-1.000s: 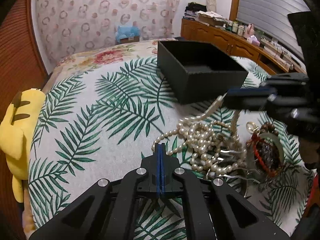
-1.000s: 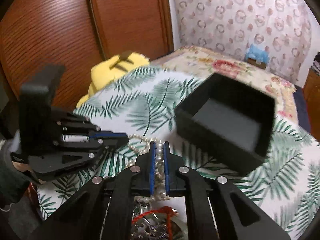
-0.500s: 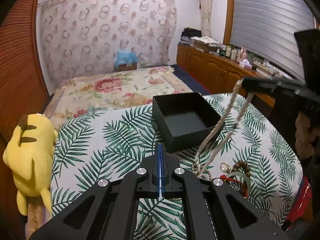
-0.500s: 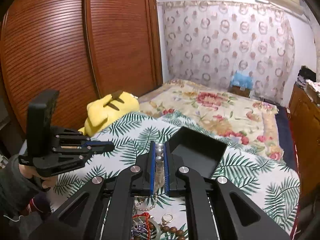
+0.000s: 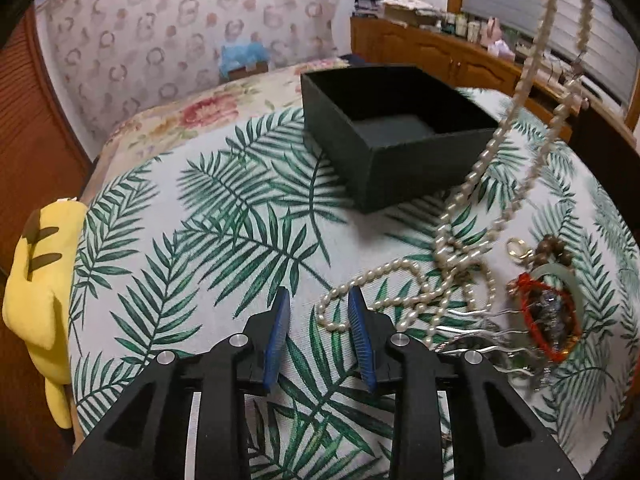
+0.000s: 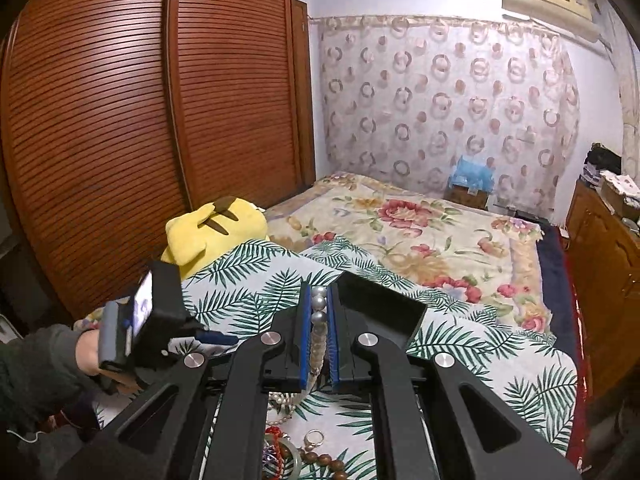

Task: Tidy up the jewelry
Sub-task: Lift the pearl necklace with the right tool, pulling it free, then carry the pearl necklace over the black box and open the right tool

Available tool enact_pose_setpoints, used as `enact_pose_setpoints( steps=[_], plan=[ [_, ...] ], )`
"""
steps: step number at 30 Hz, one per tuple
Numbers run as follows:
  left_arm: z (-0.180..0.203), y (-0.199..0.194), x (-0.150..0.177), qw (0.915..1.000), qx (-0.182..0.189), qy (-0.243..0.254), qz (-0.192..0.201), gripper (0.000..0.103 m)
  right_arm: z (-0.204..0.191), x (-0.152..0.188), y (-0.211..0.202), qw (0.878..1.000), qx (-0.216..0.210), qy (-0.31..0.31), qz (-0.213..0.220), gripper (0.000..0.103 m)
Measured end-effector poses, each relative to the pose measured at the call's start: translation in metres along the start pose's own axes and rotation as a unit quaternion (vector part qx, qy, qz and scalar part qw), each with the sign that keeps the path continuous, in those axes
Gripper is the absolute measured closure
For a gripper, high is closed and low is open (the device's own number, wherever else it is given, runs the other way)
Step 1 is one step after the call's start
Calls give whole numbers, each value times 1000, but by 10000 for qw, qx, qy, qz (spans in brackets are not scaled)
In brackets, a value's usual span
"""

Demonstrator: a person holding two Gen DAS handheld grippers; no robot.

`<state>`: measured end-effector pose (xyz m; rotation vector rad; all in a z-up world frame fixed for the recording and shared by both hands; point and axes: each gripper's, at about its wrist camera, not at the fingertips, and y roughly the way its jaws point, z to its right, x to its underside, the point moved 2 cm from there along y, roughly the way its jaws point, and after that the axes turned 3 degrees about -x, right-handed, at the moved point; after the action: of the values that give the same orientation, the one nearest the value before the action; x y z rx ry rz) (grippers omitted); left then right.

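My right gripper (image 6: 319, 300) is shut on a pearl necklace (image 6: 318, 304) and holds it high; the strand (image 5: 516, 112) hangs down from the top right of the left wrist view, its lower end still lying looped on the palm-leaf cloth (image 5: 404, 292). My left gripper (image 5: 318, 300) is open and empty, low over the cloth just left of the pearl loops; it also shows in the right wrist view (image 6: 216, 336). An open black box (image 5: 392, 128) stands behind the pearls. Its far rim (image 6: 384, 300) shows behind the right fingers.
A heap of other jewelry lies at the right: a red-corded piece (image 5: 548, 316), a brown bead bracelet (image 5: 554, 246), a ring (image 5: 518, 248), silver hair pins (image 5: 476, 328). A yellow plush toy (image 5: 36, 280) sits at the left edge. A floral bed (image 6: 420, 232) lies beyond.
My right gripper has risen further with the pearl necklace. My left gripper has opened and dropped low towards the pearl loops on the cloth.
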<state>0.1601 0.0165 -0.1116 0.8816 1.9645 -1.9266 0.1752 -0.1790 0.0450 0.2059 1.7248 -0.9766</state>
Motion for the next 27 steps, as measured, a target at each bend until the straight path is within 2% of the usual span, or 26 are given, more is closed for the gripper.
enact_pose_setpoints(
  steps=[2,3,4,5,10,15,18,27],
  plan=[
    [-3,0,-1,9999,97,-95,53,75,0,-1,-2,10000,14,-9,17,94],
    [-3,-1,-1,9999,106,-86,72,80,1,-2,-3,10000,15,-9,24,94],
    [-2,-1,-1,9999,128,-52,105,85,1,-3,-3,10000,17,-9,31,94],
    [-2,-2,-1,9998,165,-39,111,100,1,-3,-4,10000,23,-13,34,94],
    [1,-8,-5,9996,256,-96,123,99,0,-9,-9,9999,64,-32,96,94],
    [3,-41,-20,9971,412,-293,566,99,5,-13,-17,9998,106,-37,184,94],
    [8,-69,-33,9942,475,-309,919,99,9,-17,-20,9996,132,-26,237,94],
    [18,-119,-79,9836,708,-265,1635,99,19,-34,-27,9990,70,-30,434,94]
  ],
)
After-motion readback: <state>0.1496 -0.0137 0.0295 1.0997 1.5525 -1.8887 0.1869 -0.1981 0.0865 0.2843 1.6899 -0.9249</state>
